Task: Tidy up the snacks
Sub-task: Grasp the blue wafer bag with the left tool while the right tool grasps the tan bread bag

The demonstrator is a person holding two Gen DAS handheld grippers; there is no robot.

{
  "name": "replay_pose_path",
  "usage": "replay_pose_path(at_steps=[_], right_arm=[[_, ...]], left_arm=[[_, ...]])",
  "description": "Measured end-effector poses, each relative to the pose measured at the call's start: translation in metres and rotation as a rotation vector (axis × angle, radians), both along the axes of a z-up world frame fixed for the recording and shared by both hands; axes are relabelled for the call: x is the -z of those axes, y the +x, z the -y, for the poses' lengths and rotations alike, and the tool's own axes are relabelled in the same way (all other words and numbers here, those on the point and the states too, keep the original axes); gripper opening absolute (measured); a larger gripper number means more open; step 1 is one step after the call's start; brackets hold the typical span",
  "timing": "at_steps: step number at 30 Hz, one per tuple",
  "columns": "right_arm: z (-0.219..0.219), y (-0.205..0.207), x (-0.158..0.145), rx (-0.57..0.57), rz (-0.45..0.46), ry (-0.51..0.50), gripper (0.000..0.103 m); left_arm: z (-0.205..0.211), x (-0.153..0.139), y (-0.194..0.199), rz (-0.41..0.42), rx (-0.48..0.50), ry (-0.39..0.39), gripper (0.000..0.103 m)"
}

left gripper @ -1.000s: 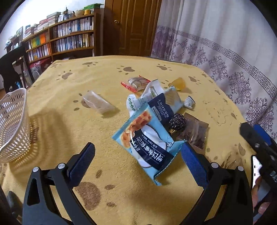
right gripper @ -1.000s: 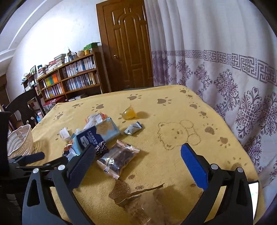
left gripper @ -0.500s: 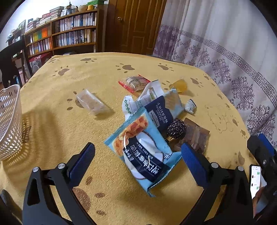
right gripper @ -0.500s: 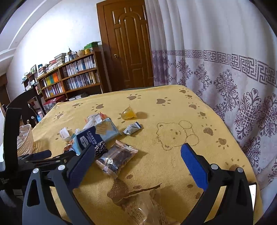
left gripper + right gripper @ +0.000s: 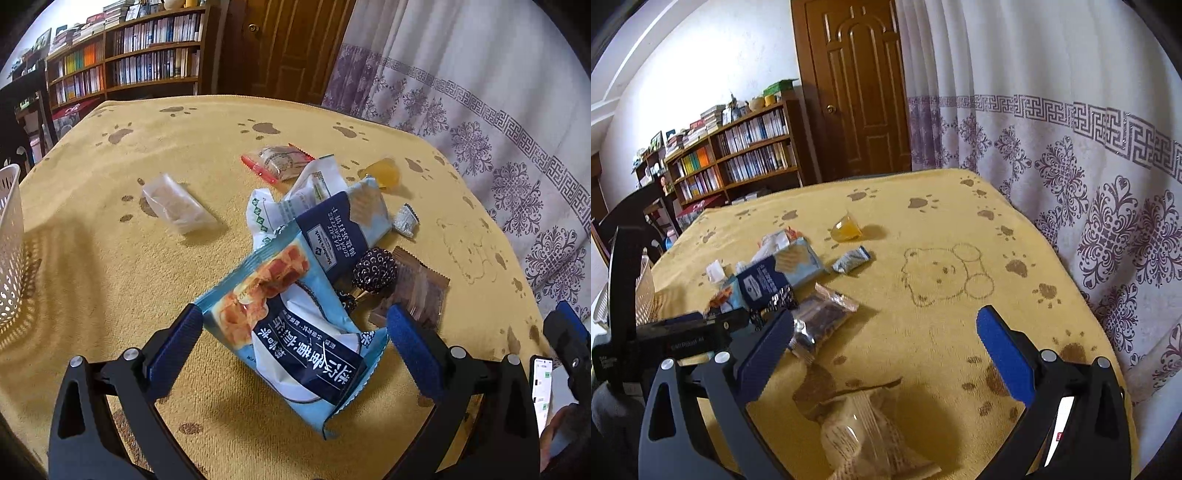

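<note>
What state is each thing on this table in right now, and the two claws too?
Left gripper: open, straddling the light-blue snack bag, not closed on it.
Right gripper: open, empty.
Cracker pack: sealed, lying in the pile.
Clear packet: lying flat, apart.
Orange jelly cup: tipped on its side.
White basket: upright; contents hidden.
Door: shut.

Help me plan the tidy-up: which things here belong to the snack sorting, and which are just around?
Job: blue snack bag, soda cracker pack, clear-wrapped snack, orange jelly cup, white basket, left gripper.
Around: bookshelf, door, curtain, phone.
</note>
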State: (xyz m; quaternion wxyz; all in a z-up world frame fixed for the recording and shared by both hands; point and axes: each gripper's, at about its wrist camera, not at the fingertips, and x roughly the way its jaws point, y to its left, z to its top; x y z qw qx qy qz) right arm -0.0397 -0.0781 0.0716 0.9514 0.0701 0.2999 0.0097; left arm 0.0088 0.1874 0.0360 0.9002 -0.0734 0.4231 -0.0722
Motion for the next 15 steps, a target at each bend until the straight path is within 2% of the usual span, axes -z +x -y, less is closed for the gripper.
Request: replay_pose_path(at_steps=[6, 11, 15], right_arm=[[-0.009, 0.001, 0.017, -0.086, -0.098, -0.032, 0.098], [-0.018, -0.006, 0.036, -0.162, -0.184, -0.049, 0.098], [-0.025, -0.01, 0.047, -0.185, -0.225, -0.096, 0.098]], left_arm=[[0.001, 0.001, 0.0, -0.009, 0.006, -0.013, 0.101], [0.003, 0.016, 0.001, -0.077, 0.029, -0.045, 0.101], [0.008, 0.019, -0.001, -0.066, 0.032, -0.008, 0.101]])
